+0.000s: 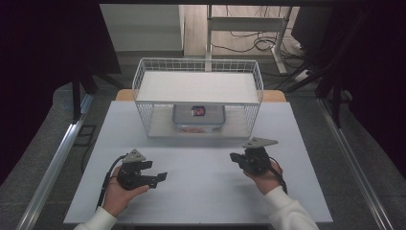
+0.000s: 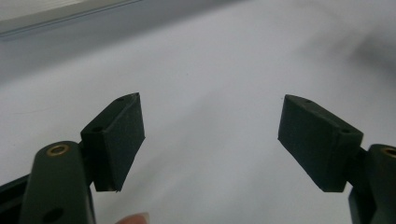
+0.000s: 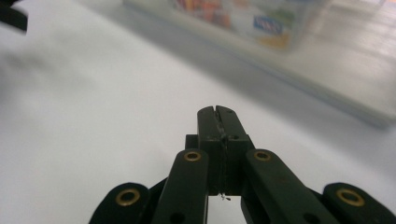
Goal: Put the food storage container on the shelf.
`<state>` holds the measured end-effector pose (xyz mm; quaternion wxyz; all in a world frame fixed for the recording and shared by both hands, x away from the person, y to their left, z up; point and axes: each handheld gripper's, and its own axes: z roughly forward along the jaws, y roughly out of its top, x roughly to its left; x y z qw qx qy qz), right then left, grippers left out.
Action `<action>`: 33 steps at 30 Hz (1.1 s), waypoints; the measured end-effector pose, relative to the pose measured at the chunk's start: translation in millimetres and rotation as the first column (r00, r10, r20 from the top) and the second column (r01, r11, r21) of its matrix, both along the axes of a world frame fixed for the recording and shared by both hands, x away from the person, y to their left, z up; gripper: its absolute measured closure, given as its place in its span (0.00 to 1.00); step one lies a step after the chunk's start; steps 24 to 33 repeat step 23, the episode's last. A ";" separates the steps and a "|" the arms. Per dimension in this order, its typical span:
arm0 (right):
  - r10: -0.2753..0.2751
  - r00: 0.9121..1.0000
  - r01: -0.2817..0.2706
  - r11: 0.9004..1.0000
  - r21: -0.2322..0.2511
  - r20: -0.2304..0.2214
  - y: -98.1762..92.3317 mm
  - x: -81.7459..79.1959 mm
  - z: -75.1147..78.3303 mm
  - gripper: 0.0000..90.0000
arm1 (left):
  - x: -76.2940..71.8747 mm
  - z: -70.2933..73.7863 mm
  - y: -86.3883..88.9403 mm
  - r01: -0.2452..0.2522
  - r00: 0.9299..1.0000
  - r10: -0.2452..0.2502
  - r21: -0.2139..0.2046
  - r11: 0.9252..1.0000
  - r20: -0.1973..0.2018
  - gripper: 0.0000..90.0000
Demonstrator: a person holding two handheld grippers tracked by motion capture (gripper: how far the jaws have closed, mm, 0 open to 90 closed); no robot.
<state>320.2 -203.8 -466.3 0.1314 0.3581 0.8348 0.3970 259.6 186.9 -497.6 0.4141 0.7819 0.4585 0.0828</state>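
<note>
My left gripper [image 1: 155, 171] rests low over the white table [image 1: 201, 196] at the front left, held in a hand, its jaws pointing right. In the left gripper view it [image 2: 211, 116] stands open, with nothing but bare table between the pads [image 2: 122, 140]. My right gripper [image 1: 233, 156] is held at the front right, jaws pointing left. The right gripper view shows it [image 3: 218, 112] shut, pads pressed together and holding nothing. A clear lidded container [image 1: 198, 117] with a dark label sits on the lower level of a white wire rack [image 1: 198, 64]; it shows blurred [image 3: 243, 18] beyond the right gripper.
The wire rack stands at the table's far middle with a white shelf [image 1: 196, 86] on top. Metal rails [image 1: 52, 167] run along the floor on both sides. A white desk frame [image 1: 249, 24] and cables lie beyond the table.
</note>
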 end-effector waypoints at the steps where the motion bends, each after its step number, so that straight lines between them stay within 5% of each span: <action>1: 0.000 1.000 0.000 1.000 0.000 0.000 0.0 0.0 0.0 0.98 | 0.0 0.0 0.0 0.000 1.000 0.000 0.000 1.000 0.000 0.25; 5: -0.018 0.999 0.018 1.000 0.007 -0.032 -30.7 -16.7 -5.3 0.98 | -0.2 0.2 1.7 -0.009 1.000 0.009 -0.002 1.000 -0.001 0.25; 11: -0.033 0.998 0.034 0.999 0.013 -0.046 -45.3 -23.0 -8.6 0.94 | -0.6 -1.1 0.8 -0.008 1.000 0.008 0.001 1.000 -0.006 0.25; 13: -0.032 0.999 0.033 0.999 0.019 -0.041 -45.2 -23.2 -8.3 0.85 | -0.7 -1.5 0.4 -0.004 1.000 0.004 0.003 1.000 -0.005 0.25; 14: -0.044 0.999 0.045 0.999 0.016 -0.021 -41.5 -23.4 -8.4 0.61 | -0.7 -1.6 0.3 -0.003 1.000 0.003 0.007 1.000 -0.006 0.25; 15: -0.048 0.999 0.048 0.999 0.016 -0.019 -39.1 -23.1 -8.7 0.51 | -0.5 -1.8 0.4 0.000 1.000 0.000 0.010 1.000 -0.006 0.25; 21: -0.053 0.998 0.054 0.999 0.011 -0.015 -34.2 -23.4 -10.6 0.31 | 0.4 -1.4 1.4 0.001 1.000 -0.001 0.007 1.000 -0.002 0.25; 33: -0.058 0.998 0.058 0.998 0.009 -0.011 -35.4 -23.6 -10.9 0.30 | 0.6 -1.2 1.4 0.002 1.000 -0.002 0.007 1.000 -0.001 0.25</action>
